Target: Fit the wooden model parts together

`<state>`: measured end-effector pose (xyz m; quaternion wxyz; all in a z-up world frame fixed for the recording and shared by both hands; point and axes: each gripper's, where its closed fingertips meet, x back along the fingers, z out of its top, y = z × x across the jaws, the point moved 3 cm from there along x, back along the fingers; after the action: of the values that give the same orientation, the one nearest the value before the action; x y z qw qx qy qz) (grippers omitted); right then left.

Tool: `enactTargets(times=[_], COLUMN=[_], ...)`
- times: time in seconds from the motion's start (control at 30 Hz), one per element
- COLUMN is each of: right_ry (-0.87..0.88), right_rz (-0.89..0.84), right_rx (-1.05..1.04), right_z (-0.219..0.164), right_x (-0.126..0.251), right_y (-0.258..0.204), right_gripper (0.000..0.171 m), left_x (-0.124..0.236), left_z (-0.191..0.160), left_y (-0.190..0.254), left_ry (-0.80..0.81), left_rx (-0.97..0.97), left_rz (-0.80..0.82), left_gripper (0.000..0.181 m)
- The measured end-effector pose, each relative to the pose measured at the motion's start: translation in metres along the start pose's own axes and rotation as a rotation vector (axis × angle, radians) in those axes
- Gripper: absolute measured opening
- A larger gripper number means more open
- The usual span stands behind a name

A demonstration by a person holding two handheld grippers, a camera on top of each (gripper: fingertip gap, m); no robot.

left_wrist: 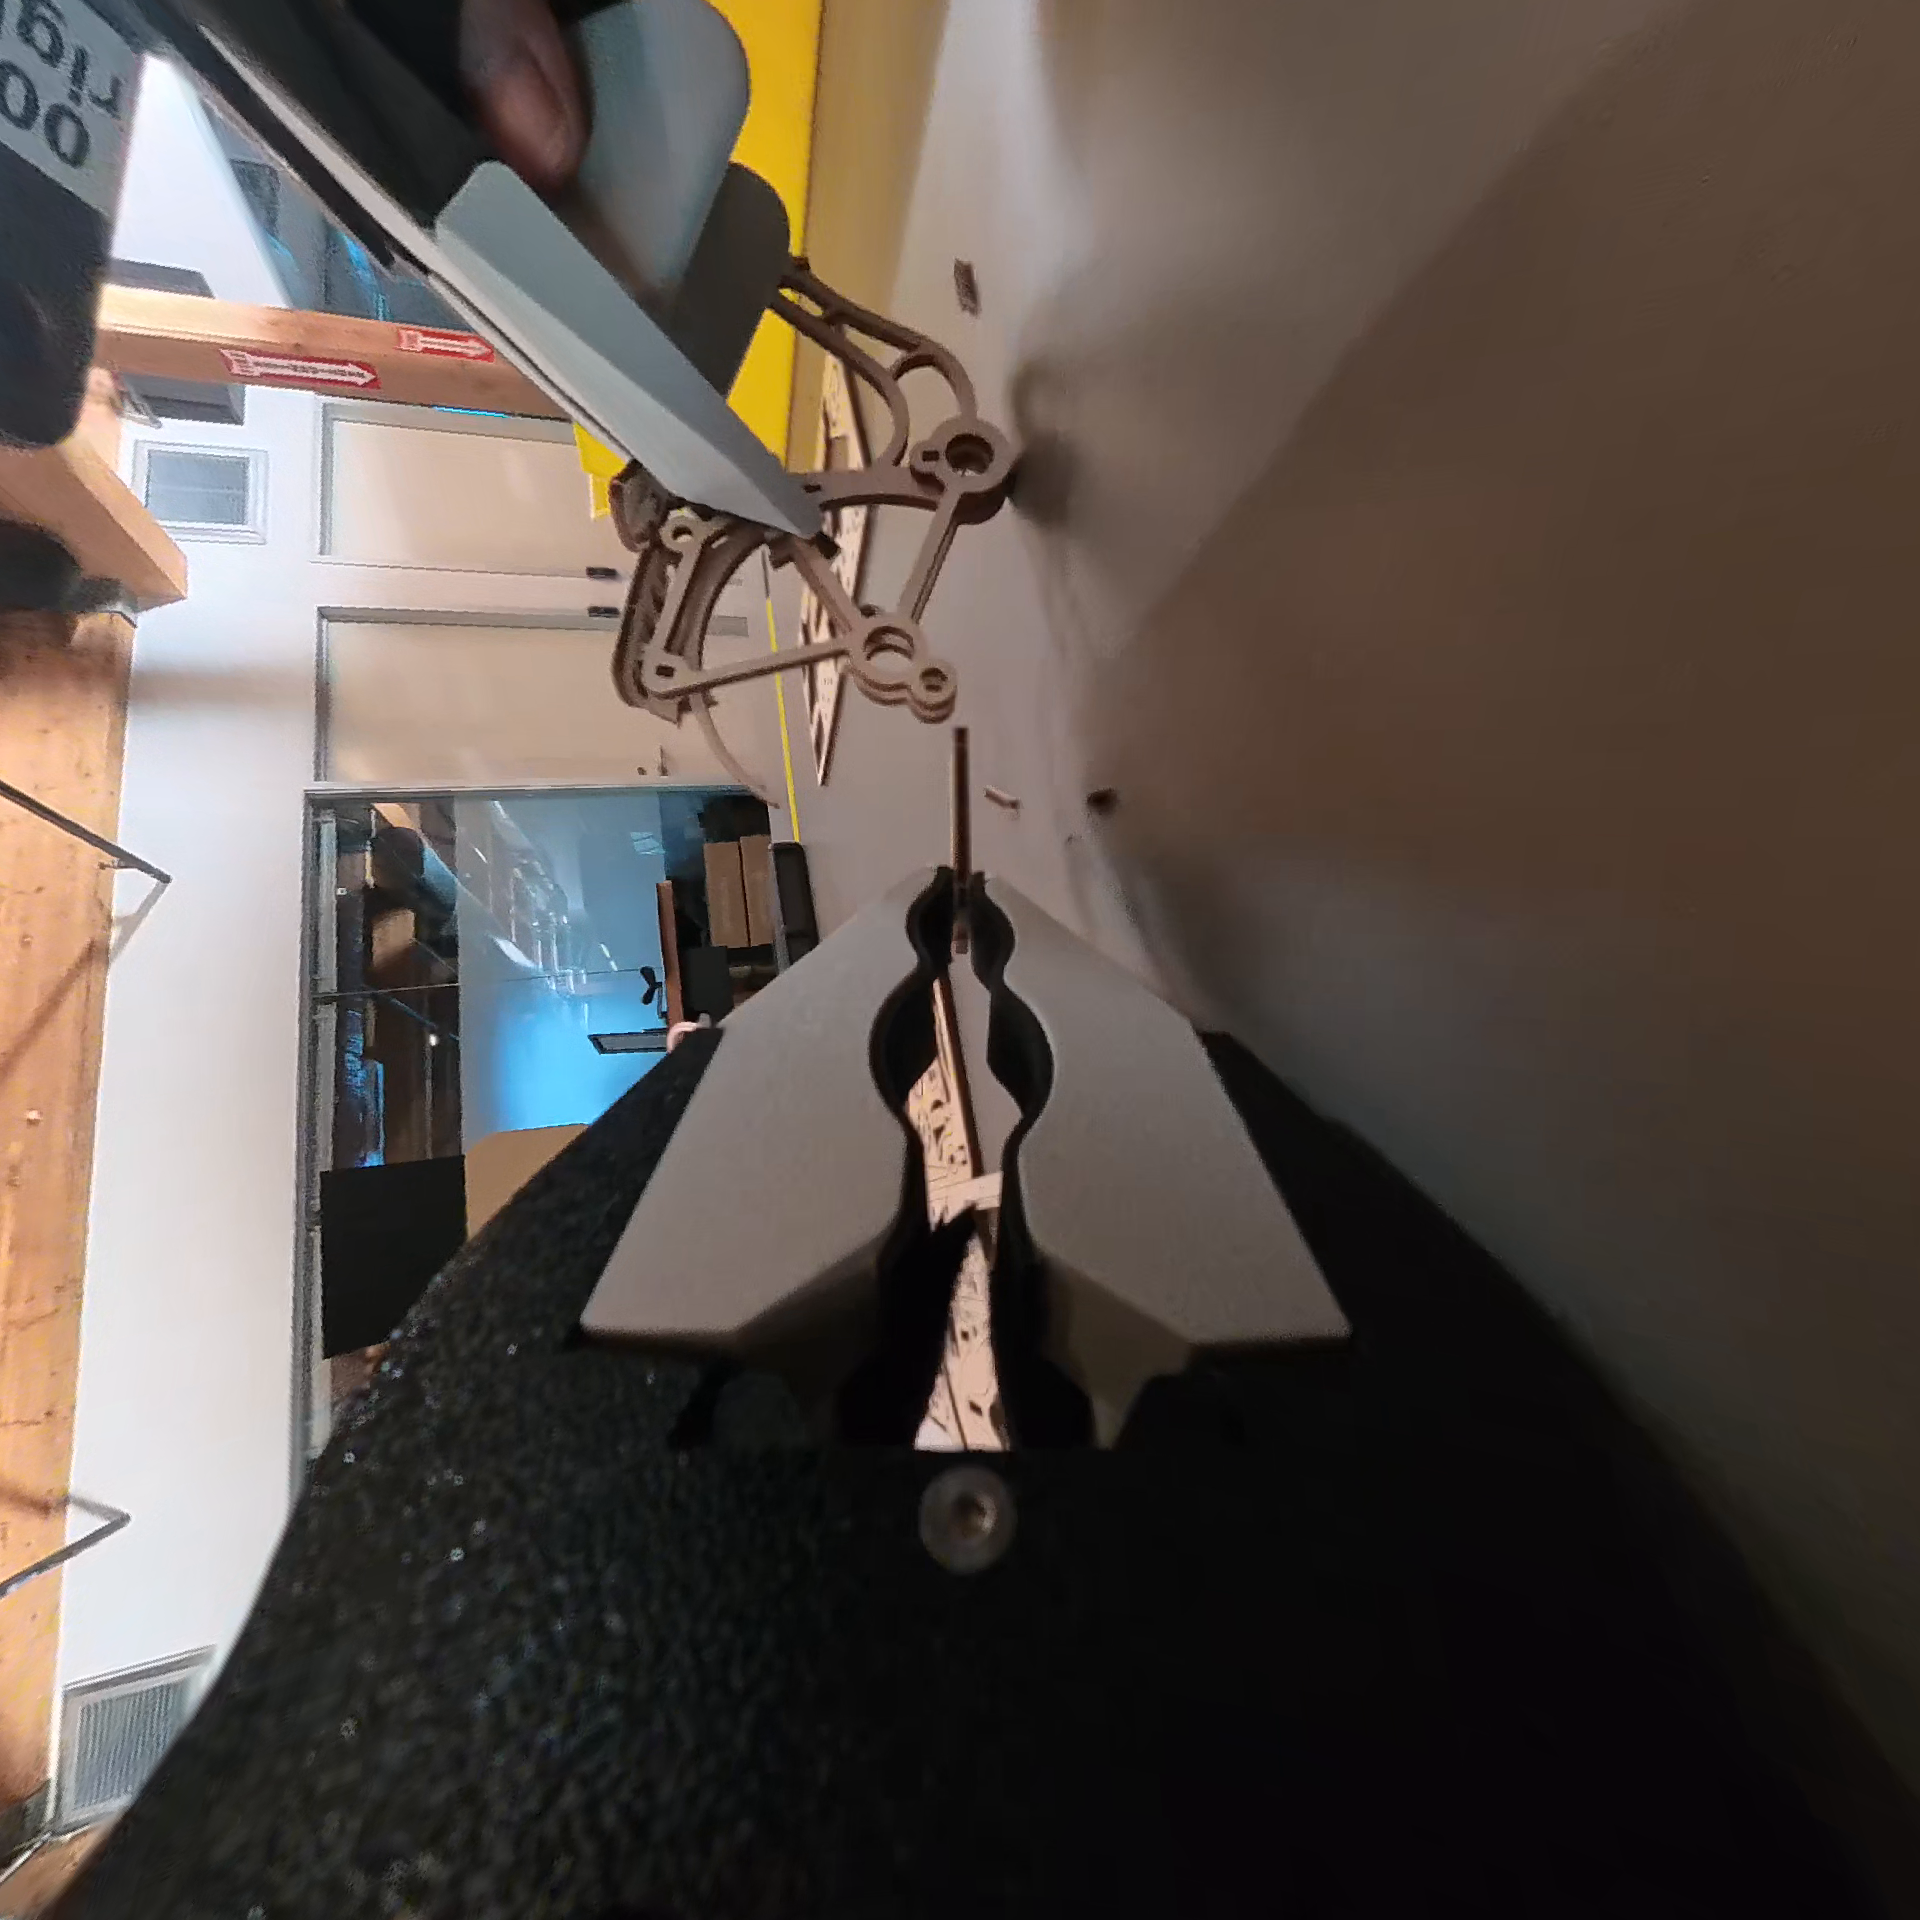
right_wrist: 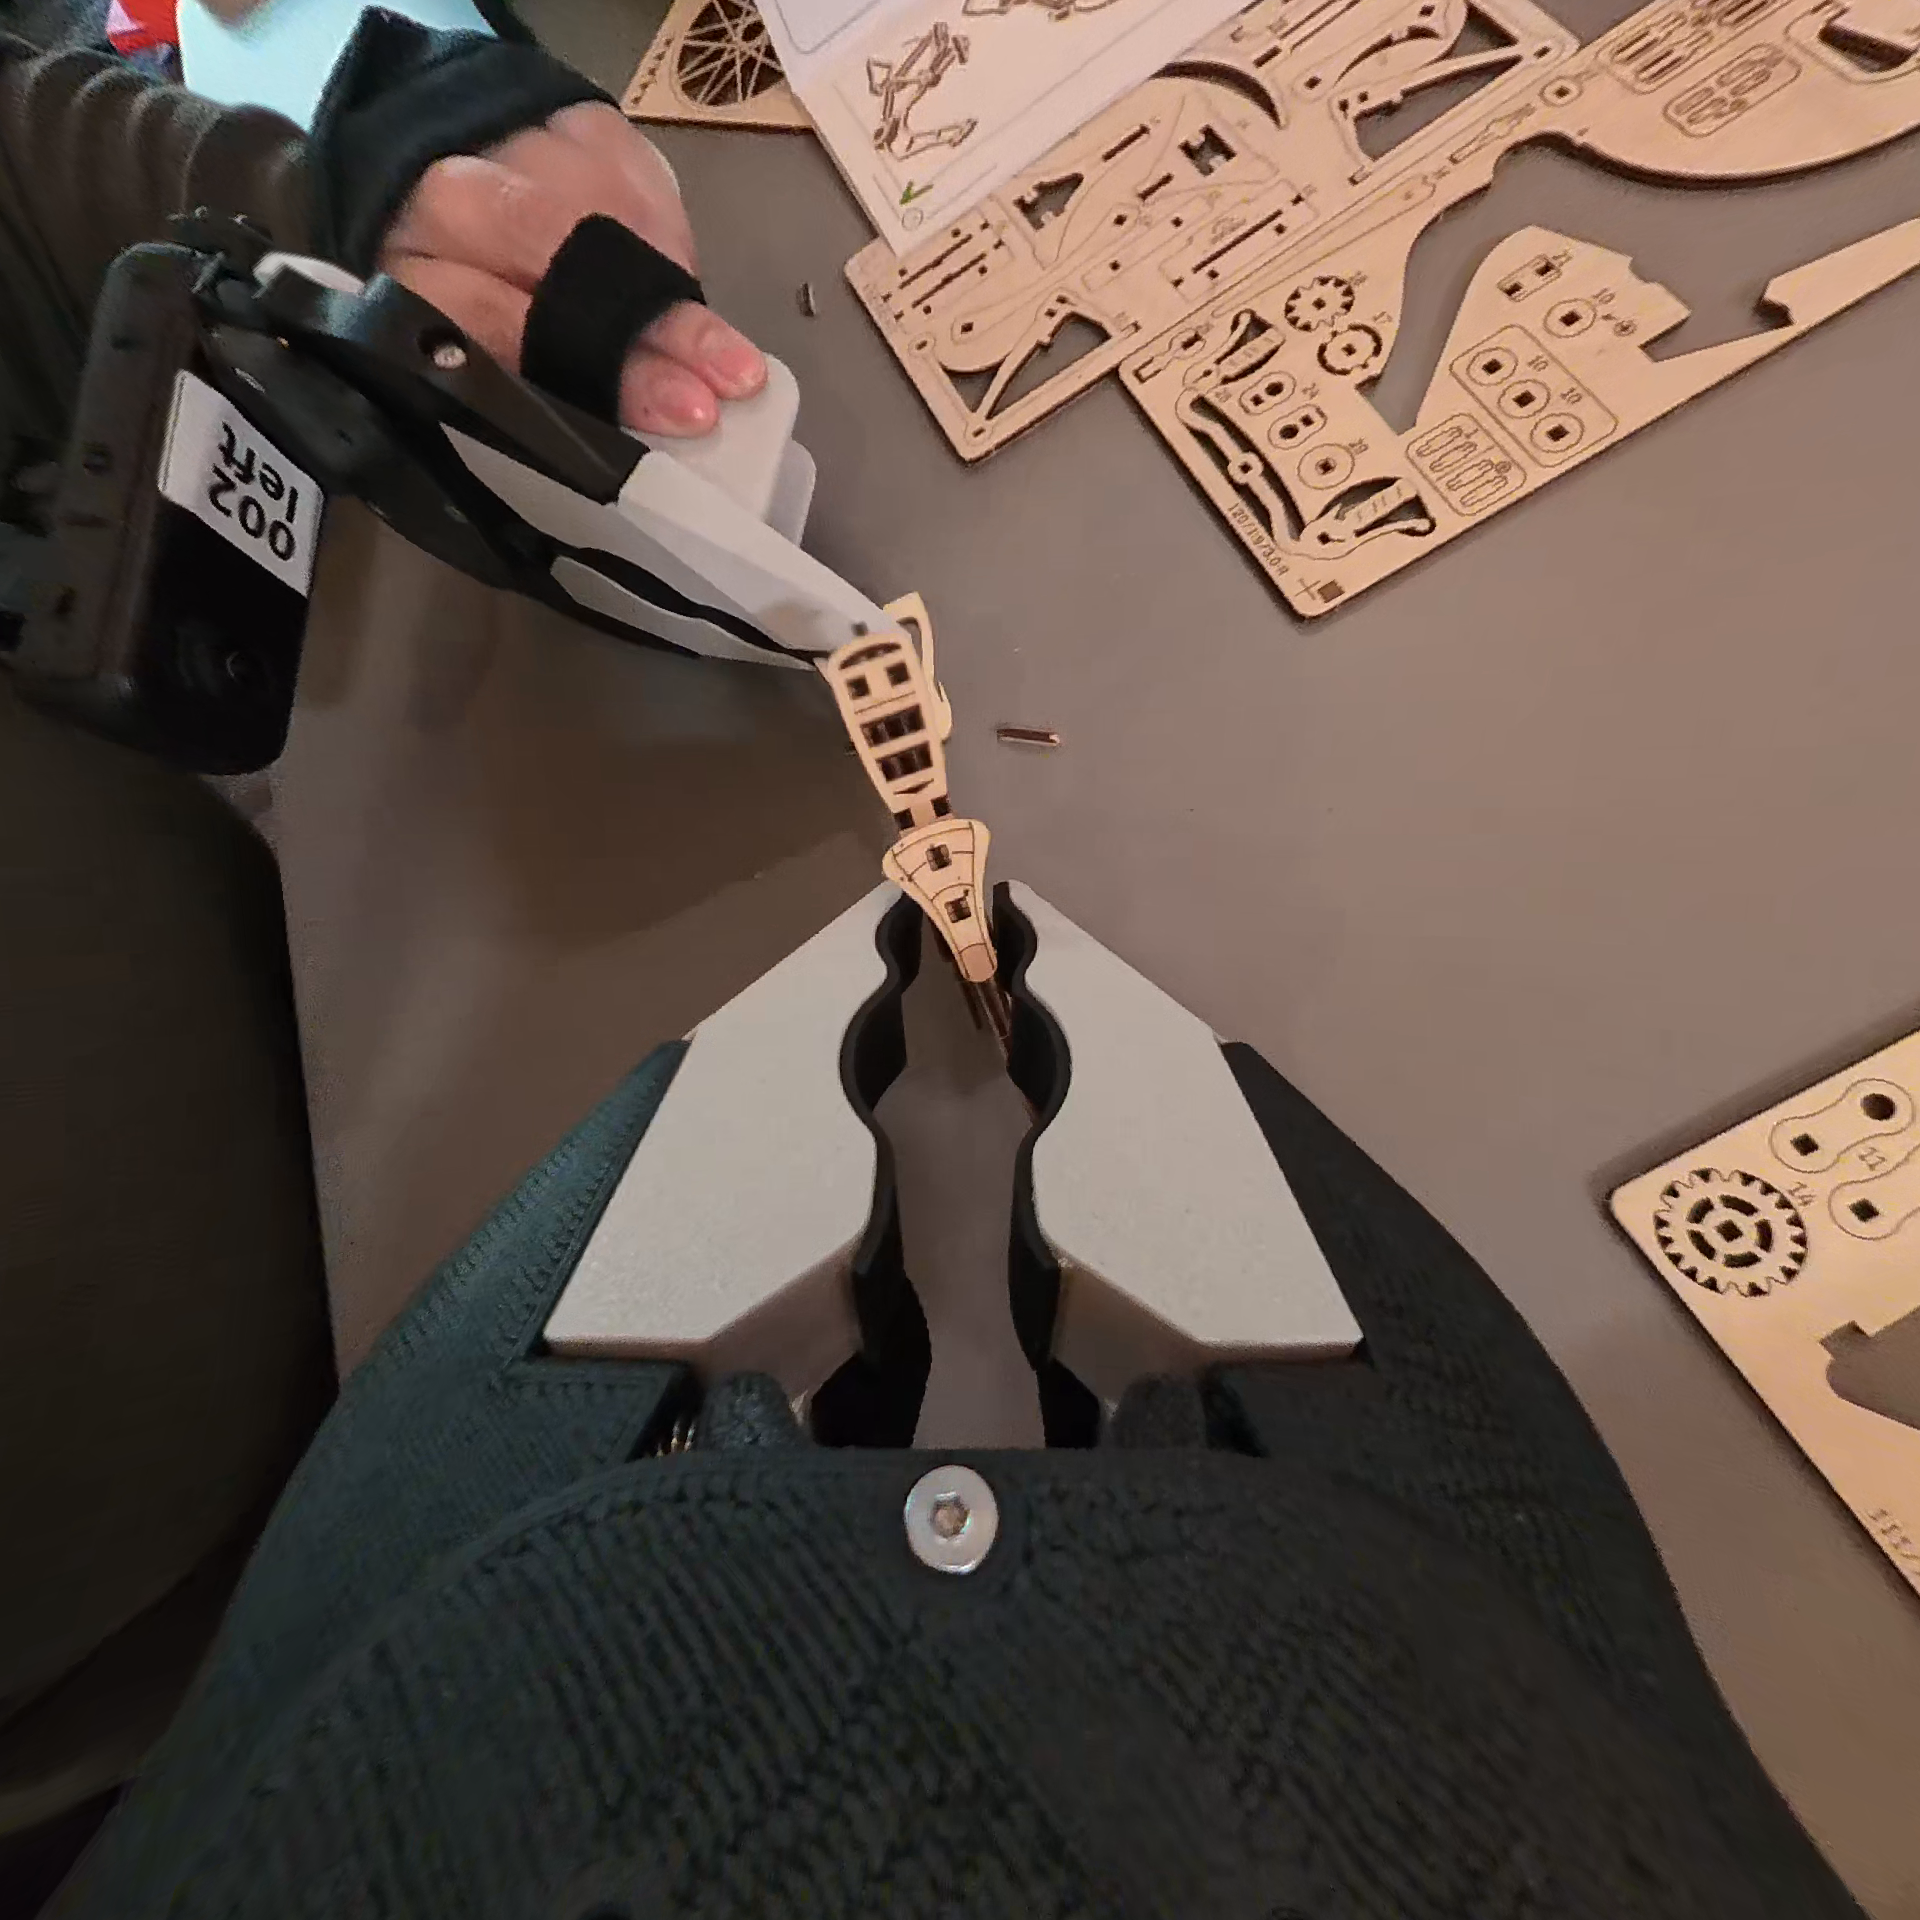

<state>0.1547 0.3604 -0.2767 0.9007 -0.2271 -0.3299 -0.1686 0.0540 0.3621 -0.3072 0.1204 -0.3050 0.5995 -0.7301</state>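
A: What is the left gripper doing?

B: Its grey fingers are pressing together on a flat slotted wooden part; in its own wrist view that part is showing edge-on, sticking out past the closed tips.

A: And the right gripper?

B: It is clamping the wooden frame assembly, a layered openwork piece with round holes; in the right wrist view only a narrow tapered end of it is poking out between the fingers; in the left wrist view the right gripper is coming in from the upper left, with a person's finger resting on it.

A: Where are the two pieces sitting relative to each other?

B: Both are hanging above the grey table; in the right wrist view the lower tip of the slotted part is meeting the top of the tapered end, though whether they are actually touching I cannot tell.

A: Anything else lying about?

B: Laser-cut wooden sheets are lying at the far side beside a printed instruction sheet; another sheet is lying at the right; a small wooden peg is sitting near the slotted part; a gloved hand is gripping the left tool.
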Motion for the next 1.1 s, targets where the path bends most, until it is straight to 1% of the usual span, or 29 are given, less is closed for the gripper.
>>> enactTargets(times=[0.1,0.37,0.47,0.57,0.6,0.67,0.97,1.1], right_ry=[0.004,0.023,0.018,-0.004,-0.012,-0.012,-0.013,-0.022], right_rz=[0.009,-0.038,-0.026,-0.136,-0.147,-0.106,-0.073,-0.044], right_rx=[-0.009,-0.003,0.01,0.067,0.078,0.053,0.031,0.043], right_z=[0.001,0.0048,0.0046,0.0047,0.0042,0.0038,0.0047,0.0039], right_x=[-0.0008,-0.0034,-0.0059,-0.0024,-0.0017,-0.0029,-0.0035,-0.003], right_y=[0.0007,0.0027,-0.0035,0.0036,0.004,-0.0006,0.0004,-0.0002], right_gripper=[0.012,0.012,0.012,0.012,0.012,0.012,0.011,0.011], left_x=[-0.0003,-0.0018,-0.0028,-0.0027,-0.0025,-0.0022,-0.0034,-0.0049], left_z=[0.0044,0.0035,0.0046,0.0022,0.0016,0.0017,0.0007,-0.0011], left_y=[-0.0016,0.0008,0.0008,-0.0006,-0.0014,-0.0025,-0.0043,-0.0044], left_ry=[0.013,-0.018,-0.039,-0.047,-0.048,-0.049,-0.058,-0.064], left_rx=[0.005,-0.02,-0.033,-0.01,-0.008,-0.002,-0.003,0.024], left_rz=[0.007,0.005,0.013,0.012,0.017,0.02,0.028,0.015], left_gripper=[0.0,0.0,0.0,0.0,0.0,0.0,0.0,0.0])
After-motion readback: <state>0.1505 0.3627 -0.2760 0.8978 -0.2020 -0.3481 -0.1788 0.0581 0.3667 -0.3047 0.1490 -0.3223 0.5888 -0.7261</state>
